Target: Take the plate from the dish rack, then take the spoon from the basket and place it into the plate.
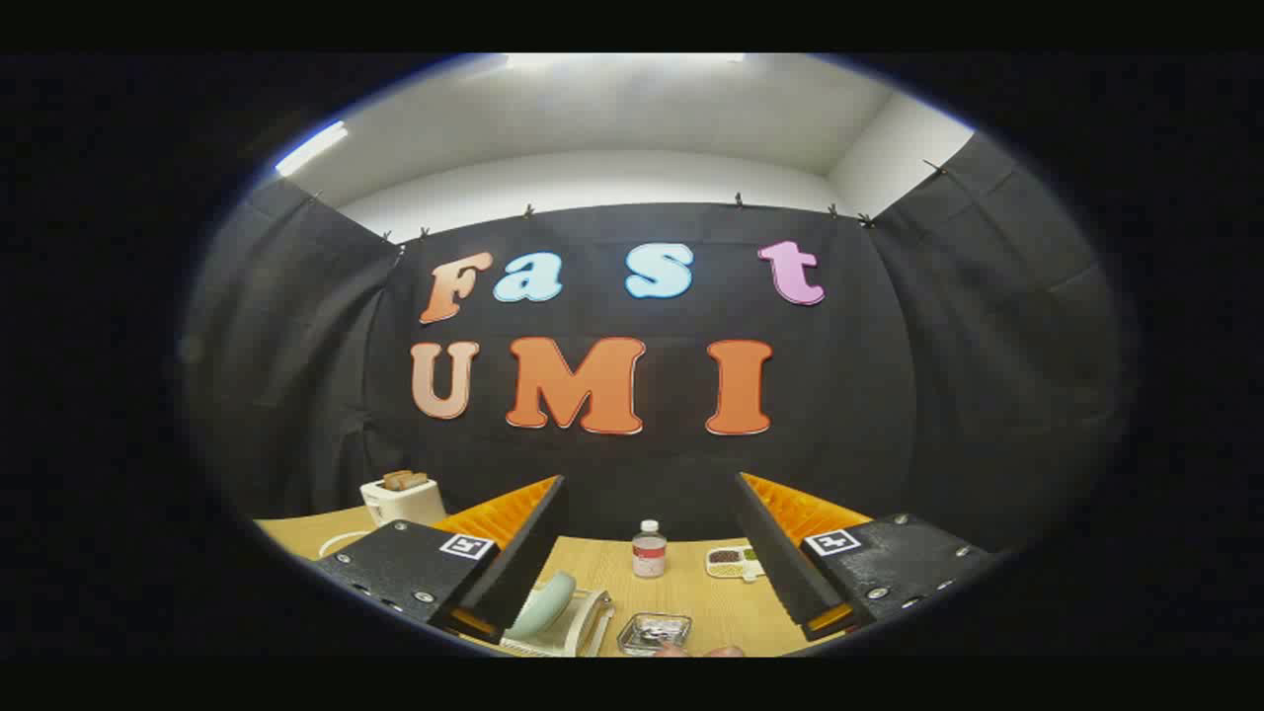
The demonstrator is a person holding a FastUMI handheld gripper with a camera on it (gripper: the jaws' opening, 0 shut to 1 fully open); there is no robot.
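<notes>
My gripper [647, 513] is held high above the wooden table [691, 602], its two fingers wide apart with nothing between them. Below and between the fingers, a pale green plate [543, 604] stands upright in a white dish rack [583, 632], close to the left finger. To the right of the rack sits a small clear basket [654, 632] with something metallic inside; I cannot make out a spoon in it.
A small bottle [649, 550] with a white cap stands farther back between the fingers. A divided snack tray [733, 562] lies by the right finger. A white toaster [402, 499] holding bread sits beyond the left finger. Fingertips of a person's hand [706, 652] show near the basket.
</notes>
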